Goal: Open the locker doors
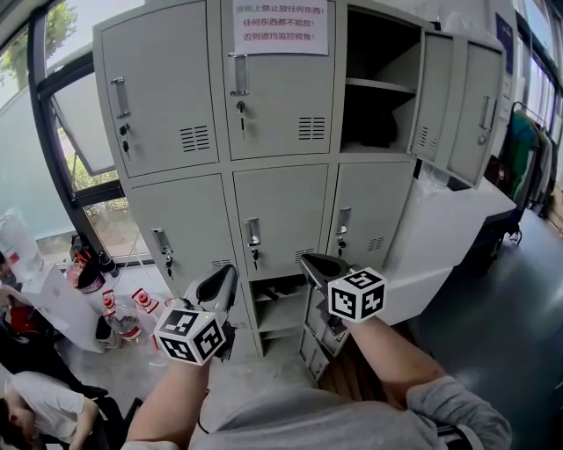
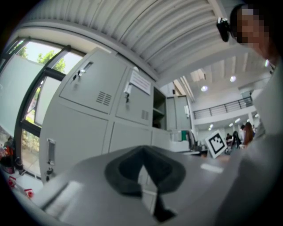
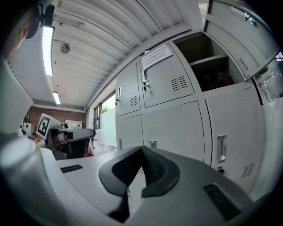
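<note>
Both grippers were held up in front of the grey locker bank (image 1: 264,176), pointing roughly level at it and touching none of it.

Left gripper (image 1: 225,279): in the left gripper view its fingers (image 2: 121,172) were pressed together at the tips, with nothing between them. Its marker cube (image 1: 189,334) sat near my wrist.

Right gripper (image 1: 315,264): in the right gripper view its fingers (image 3: 154,170) were also closed tip to tip and held nothing. Its marker cube (image 1: 356,294) faced up toward my head.

Locker, as seen from the head view:
- The top right door (image 1: 457,105) was swung wide open to the right. Its compartment (image 1: 378,53) was exposed, with one shelf (image 1: 380,84) across it and something dark below the shelf that I could not identify.
- The top left door (image 1: 163,88) was closed.
- The top middle door (image 1: 281,97) was closed, with a paper notice (image 1: 280,25) stuck at its upper edge and a key hanging from its lock.
- All three middle-row doors, left (image 1: 189,224), centre (image 1: 281,211) and right (image 1: 371,211), were closed, with handles and keys showing.
- In the bottom row, an open compartment (image 1: 280,309) with a shelf showed between my two grippers. The rest of that row was hidden behind my grippers.

A window (image 1: 79,123) stood to the left of the locker, and a seated person (image 1: 44,404) was low at the left edge.
</note>
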